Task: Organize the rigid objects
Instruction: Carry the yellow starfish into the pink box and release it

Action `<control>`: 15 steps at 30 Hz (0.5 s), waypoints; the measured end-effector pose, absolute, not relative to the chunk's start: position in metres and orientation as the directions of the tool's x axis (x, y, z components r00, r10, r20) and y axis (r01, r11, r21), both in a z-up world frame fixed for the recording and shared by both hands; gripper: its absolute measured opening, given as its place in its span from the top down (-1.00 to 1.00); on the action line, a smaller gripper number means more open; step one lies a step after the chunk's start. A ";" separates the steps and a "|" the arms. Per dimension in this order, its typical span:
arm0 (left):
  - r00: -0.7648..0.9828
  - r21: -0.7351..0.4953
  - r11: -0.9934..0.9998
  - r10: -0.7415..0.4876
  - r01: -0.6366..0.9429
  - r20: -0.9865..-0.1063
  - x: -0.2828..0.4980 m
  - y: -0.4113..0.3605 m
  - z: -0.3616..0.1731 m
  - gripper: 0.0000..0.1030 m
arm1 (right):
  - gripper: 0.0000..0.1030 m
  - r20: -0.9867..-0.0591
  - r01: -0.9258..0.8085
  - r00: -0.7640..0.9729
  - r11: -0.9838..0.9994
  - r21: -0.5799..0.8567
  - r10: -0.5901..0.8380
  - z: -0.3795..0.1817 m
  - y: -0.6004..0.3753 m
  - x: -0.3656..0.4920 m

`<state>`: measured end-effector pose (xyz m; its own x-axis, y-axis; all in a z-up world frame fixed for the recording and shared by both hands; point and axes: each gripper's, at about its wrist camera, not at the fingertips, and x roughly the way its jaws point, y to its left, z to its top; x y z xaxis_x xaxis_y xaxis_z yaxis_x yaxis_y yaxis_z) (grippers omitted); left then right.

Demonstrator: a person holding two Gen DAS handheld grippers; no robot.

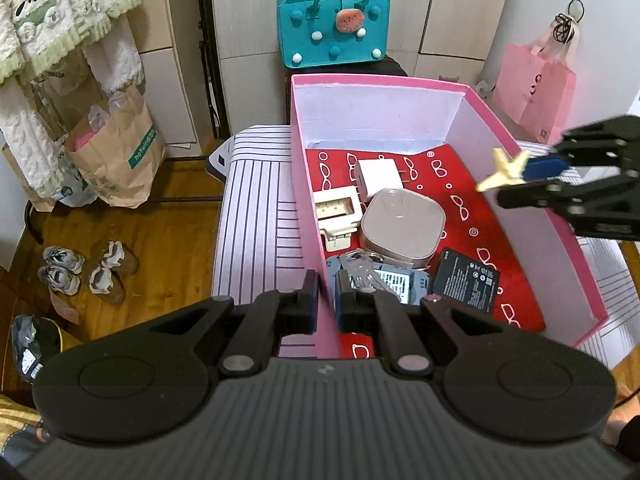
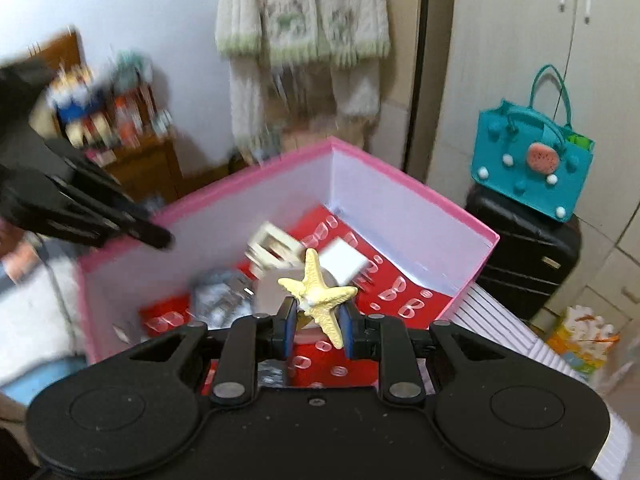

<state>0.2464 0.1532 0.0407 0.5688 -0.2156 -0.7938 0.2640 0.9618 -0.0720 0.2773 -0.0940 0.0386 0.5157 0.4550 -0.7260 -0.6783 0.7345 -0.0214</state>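
Above the pink box's [image 1: 560, 216] right wall | right claw [image 2: 318, 318] grips a cream starfish [image 2: 320, 292], held over the red-lined floor, free space directly below | left claw [image 1: 327, 300] pinches the box's near-left wall, steadying it.

Left gripper [image 1: 324, 300] astride pink box [image 1: 532, 184] wall — starfish [image 1: 505, 170] in right gripper [image 1: 516, 182].
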 end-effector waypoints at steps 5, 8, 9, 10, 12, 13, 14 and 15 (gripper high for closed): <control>0.564 -0.051 0.960 -0.204 0.275 -0.800 0.247 0.151 0.042 0.86 | 0.48 -0.787 -0.691 0.494 0.717 -0.098 0.369 0.029 -0.075 0.290; 0.567 -0.043 0.961 -0.196 0.272 -0.800 0.247 0.148 0.042 0.86 | 0.47 -0.803 -0.689 0.501 0.710 -0.145 0.323 0.021 -0.067 0.288; 0.568 -0.040 0.962 -0.193 0.271 -0.800 0.247 0.148 0.042 0.86 | 0.47 -0.802 -0.686 0.507 0.712 -0.154 0.315 0.021 -0.067 0.288; 0.570 -0.037 0.962 -0.190 0.270 -0.799 0.247 0.147 0.042 0.86 | 0.47 -0.798 -0.683 0.511 0.715 -0.151 0.319 0.021 -0.068 0.289; 0.573 -0.035 0.963 -0.188 0.267 -0.798 0.246 0.147 0.042 0.86 | 0.47 -0.783 -0.675 0.515 0.728 -0.121 0.348 0.025 -0.077 0.287; 0.573 -0.038 0.963 -0.190 0.265 -0.797 0.246 0.148 0.042 0.86 | 0.47 -0.771 -0.670 0.525 0.734 -0.112 0.361 0.029 -0.083 0.285; 0.574 -0.043 0.964 -0.193 0.264 -0.796 0.246 0.149 0.041 0.86 | 0.46 -0.753 -0.662 0.538 0.743 -0.098 0.380 0.035 -0.091 0.282; 0.574 -0.050 0.964 -0.196 0.261 -0.795 0.246 0.150 0.041 0.86 | 0.46 -0.738 -0.656 0.542 0.751 -0.072 0.403 0.041 -0.099 0.280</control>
